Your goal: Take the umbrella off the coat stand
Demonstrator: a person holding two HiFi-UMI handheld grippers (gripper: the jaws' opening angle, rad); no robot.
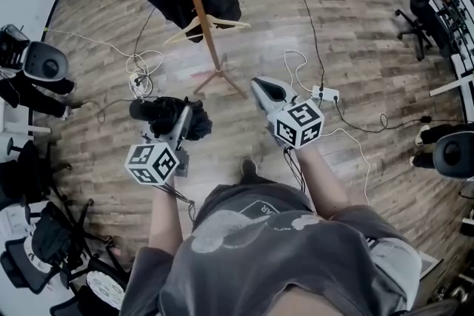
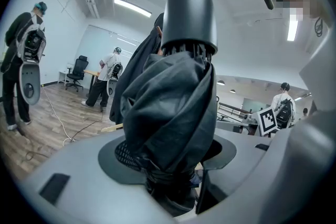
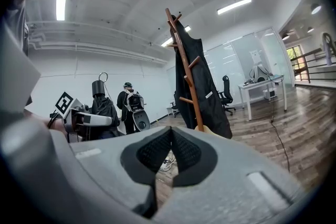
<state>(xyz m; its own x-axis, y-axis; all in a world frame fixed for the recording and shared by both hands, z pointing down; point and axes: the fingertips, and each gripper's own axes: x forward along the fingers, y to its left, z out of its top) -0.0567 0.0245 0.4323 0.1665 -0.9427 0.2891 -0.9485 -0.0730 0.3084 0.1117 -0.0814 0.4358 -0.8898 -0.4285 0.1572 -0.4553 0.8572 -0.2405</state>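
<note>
Left gripper point(image 1: 182, 117) clamps folded black fabric umbrella point(image 2: 173, 107) upright between its jaws, apparently clear of wooden coat stand point(image 1: 201, 11). Right gripper point(image 3: 169, 136) jaws together, empty

Head view: looks steeply down onto the floor point(image 1: 355, 63). Left gripper view: close against the umbrella point(image 2: 173, 107). Right gripper view: faces the coat stand point(image 3: 190, 86), which the head view shows near 12 o'clock.

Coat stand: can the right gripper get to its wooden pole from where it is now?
Probably, with a step closer. Only bare floor lies between the right gripper and the coat stand, whose lower pole is uncovered. Its jaws are shut and empty, so they must open first.
</note>
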